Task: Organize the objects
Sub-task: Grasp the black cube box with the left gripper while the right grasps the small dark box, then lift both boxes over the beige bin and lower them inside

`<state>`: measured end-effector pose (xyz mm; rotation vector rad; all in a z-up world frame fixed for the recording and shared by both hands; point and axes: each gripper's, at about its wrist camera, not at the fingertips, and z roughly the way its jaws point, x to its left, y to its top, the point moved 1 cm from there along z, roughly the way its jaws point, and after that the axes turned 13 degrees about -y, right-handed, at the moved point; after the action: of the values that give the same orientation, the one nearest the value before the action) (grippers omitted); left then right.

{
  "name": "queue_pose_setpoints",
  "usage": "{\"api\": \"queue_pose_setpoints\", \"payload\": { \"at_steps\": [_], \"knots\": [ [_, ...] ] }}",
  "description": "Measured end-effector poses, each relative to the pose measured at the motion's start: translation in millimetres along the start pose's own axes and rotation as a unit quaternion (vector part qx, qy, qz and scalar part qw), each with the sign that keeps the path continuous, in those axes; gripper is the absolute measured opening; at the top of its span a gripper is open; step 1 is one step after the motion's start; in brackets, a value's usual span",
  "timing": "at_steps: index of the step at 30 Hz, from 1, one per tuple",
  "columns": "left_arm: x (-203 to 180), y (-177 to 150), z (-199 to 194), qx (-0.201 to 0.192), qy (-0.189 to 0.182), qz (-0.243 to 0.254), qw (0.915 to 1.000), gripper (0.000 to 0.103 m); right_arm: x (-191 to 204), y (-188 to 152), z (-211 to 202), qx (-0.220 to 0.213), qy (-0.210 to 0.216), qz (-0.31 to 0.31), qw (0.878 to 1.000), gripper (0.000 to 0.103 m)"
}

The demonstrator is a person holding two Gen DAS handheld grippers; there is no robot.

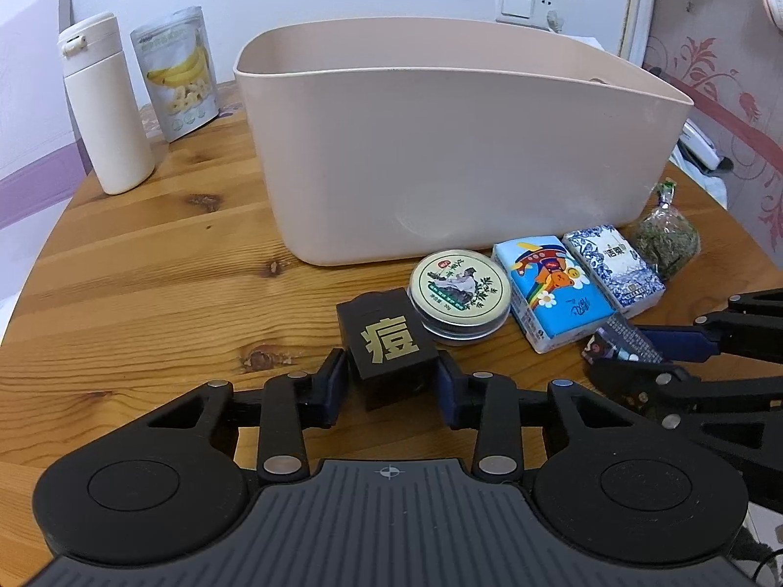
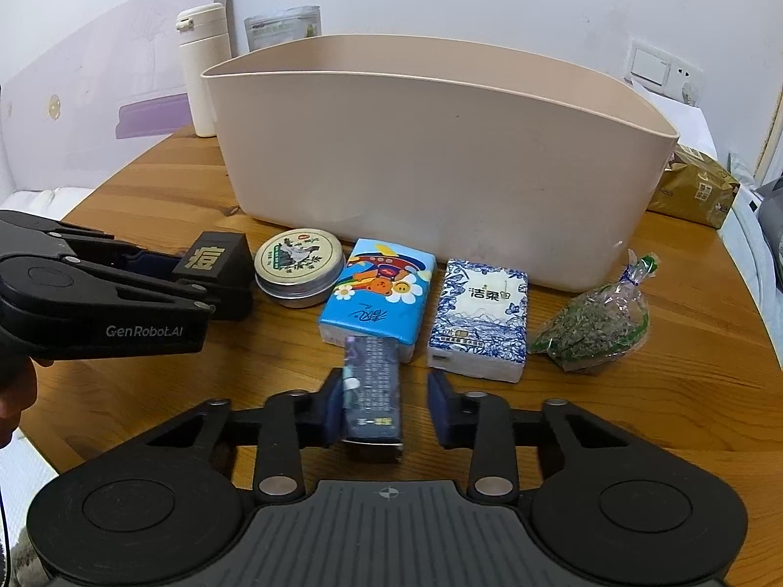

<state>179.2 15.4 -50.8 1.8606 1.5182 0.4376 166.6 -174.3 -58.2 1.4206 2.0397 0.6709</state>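
Right now, pick-up step: left gripper (image 1: pixel 391 381) clamps the black box (image 1: pixel 389 347) on the table (image 1: pixel 147 269); right gripper (image 2: pixel 386 403) sits around the dark packet (image 2: pixel 373 386), left pad touching, right w/ a gap, so not gripped yet. Beyond: tin (image 2: pixel 299 266), two tissue packs, herb bag (image 2: pixel 592 327). Next, prob lift box into the tub (image 2: pixel 440 156) behind.
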Motion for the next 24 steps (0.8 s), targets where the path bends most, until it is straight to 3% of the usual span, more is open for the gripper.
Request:
{"api": "queue_pose_setpoints", "payload": {
  "at_steps": [3,24],
  "knots": [
    [-1,-1,-1,0.0,0.0,0.002,1.0,0.037,0,0,-1,0.002,0.001,-0.003,1.0,0.021],
    [-19,-4,-31,-0.019,0.007,0.027,0.9994,0.035,-33,-3,-19,-0.009,-0.002,0.042,0.999,0.022]
  ]
}}
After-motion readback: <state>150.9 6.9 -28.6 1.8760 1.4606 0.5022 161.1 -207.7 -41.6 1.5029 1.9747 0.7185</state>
